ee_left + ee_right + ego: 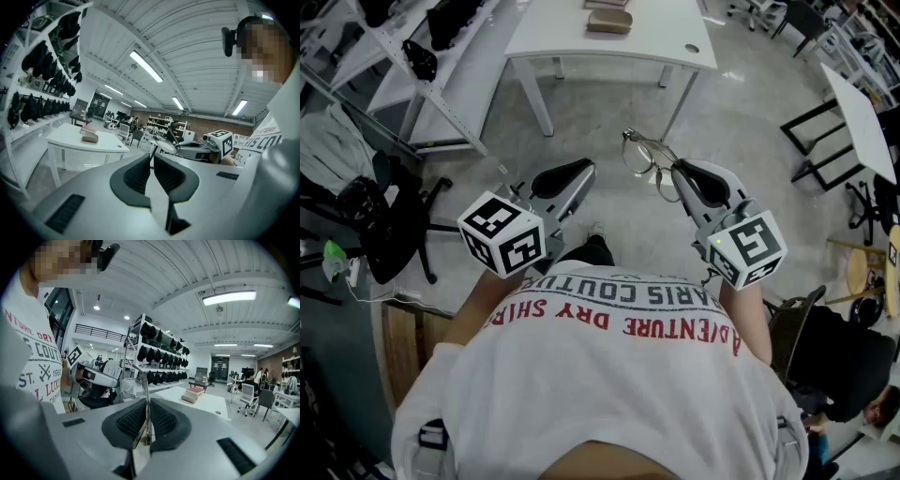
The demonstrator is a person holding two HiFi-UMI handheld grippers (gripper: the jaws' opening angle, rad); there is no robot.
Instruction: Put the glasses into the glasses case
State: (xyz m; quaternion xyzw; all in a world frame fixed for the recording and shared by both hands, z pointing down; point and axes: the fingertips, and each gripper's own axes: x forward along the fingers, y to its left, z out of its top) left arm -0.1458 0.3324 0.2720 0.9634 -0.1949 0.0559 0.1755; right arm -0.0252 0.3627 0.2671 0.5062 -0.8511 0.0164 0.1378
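Observation:
The thin metal-framed glasses (642,155) hang in the air over the floor, gripped by a folded temple in my right gripper (680,174), which is shut on them. In the right gripper view the frame (136,386) rises out from between the pads (132,419). My left gripper (579,170) is shut and empty, level with the right one and a little to its left; its jaws (152,157) meet with nothing between them. The tan glasses case (609,21) lies closed on the white table (675,33) ahead, well beyond both grippers.
A reddish book (605,4) lies beside the case. White shelving with dark items (422,56) runs along the left, with a black chair (389,225) below it. Another white table (862,112) and black frames stand at the right.

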